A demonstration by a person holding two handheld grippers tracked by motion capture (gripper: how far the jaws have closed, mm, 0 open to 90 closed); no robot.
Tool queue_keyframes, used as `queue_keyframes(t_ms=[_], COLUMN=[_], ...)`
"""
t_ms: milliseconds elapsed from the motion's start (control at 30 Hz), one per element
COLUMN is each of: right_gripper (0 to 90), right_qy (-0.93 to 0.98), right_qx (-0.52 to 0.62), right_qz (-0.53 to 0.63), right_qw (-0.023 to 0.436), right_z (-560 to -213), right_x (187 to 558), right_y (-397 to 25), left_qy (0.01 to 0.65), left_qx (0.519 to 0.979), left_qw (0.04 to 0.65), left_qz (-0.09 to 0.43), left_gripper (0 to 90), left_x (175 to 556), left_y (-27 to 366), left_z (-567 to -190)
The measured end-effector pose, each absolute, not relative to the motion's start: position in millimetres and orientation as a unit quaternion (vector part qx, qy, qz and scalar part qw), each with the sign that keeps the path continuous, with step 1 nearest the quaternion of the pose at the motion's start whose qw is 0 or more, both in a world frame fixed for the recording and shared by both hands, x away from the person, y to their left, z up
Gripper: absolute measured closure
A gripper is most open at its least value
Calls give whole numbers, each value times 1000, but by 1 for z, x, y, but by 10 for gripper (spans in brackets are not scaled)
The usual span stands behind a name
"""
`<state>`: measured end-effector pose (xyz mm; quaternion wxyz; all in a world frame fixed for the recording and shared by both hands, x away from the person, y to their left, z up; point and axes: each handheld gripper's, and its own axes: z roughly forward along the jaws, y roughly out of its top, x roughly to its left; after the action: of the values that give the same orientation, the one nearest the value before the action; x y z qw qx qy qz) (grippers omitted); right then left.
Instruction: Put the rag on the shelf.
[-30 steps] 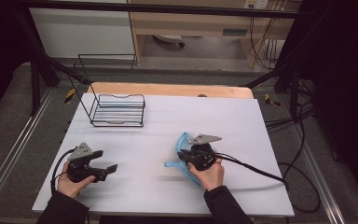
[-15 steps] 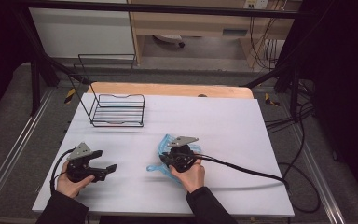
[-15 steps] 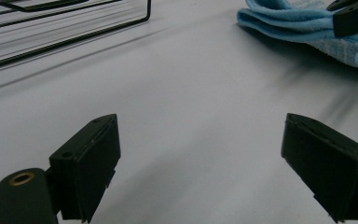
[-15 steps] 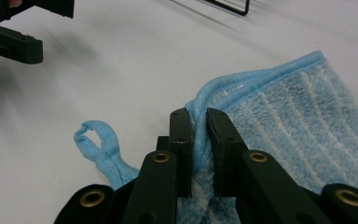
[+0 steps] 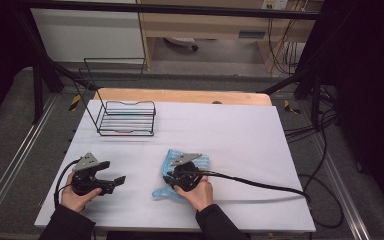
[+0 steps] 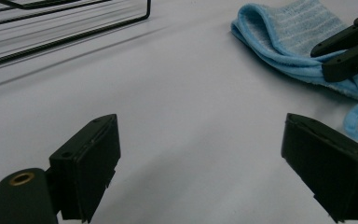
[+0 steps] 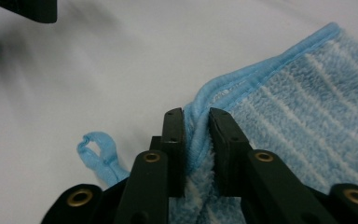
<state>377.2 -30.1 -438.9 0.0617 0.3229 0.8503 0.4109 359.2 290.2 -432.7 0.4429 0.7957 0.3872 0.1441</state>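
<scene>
The right gripper (image 5: 172, 177) lies low over the near middle of the white desk (image 5: 240, 135), gripped from behind by the person's right hand (image 5: 196, 192), its forearm coming in from the near edge and its cable trailing off to the right. Its fingers (image 7: 173, 140) are drawn narrow on the piped hem of the blue striped towel (image 5: 182, 167), which lies partly folded on the desk with a small hanging loop (image 7: 95, 151) just beside the grip. The left gripper (image 5: 114, 181) rests on the desk at the near left in the left hand (image 5: 77, 195), pointed toward the towel, its fingers (image 6: 91, 161) spread wide with nothing between them. A black wire rack (image 5: 127, 119) stands farther back on the left. No writing or label can be read.
</scene>
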Motion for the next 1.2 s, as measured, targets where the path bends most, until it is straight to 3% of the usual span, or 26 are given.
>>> queue_keyframes(t_ms=[100,133,200,233,333,467,667,800,1200], right_gripper=[671,557,438,438,327,278,258,305,459], right_qy=[850,845,840,840,834,819,806,797,805], right_qx=[318,315,313,313,316,346,388,410,411], right_qz=[417,429,438,438,445,450,437,435,421], right_qw=[59,57,65,65,85,86,91,90,79], right_z=[-439,-435,-428,-428,-413,-405,-411,-425,-444], right_x=[376,375,374,374,374,376,371,360,342], right_y=[-30,-31,-34,-34,-49,-81,-121,-145,-147], left_qy=[387,387,388,388,390,387,387,385,387], left_qx=[796,796,796,796,794,794,800,814,831], left_qw=[442,442,442,441,444,444,439,418,395], left_qz=[144,144,144,144,143,146,134,119,60], left_gripper=[117,118,118,118,124,154,226,270,387], left_x=[359,359,359,359,357,354,357,363,372], left_y=[290,290,289,289,286,276,249,221,156], left_z=[-433,-432,-432,-431,-428,-421,-411,-411,-432])
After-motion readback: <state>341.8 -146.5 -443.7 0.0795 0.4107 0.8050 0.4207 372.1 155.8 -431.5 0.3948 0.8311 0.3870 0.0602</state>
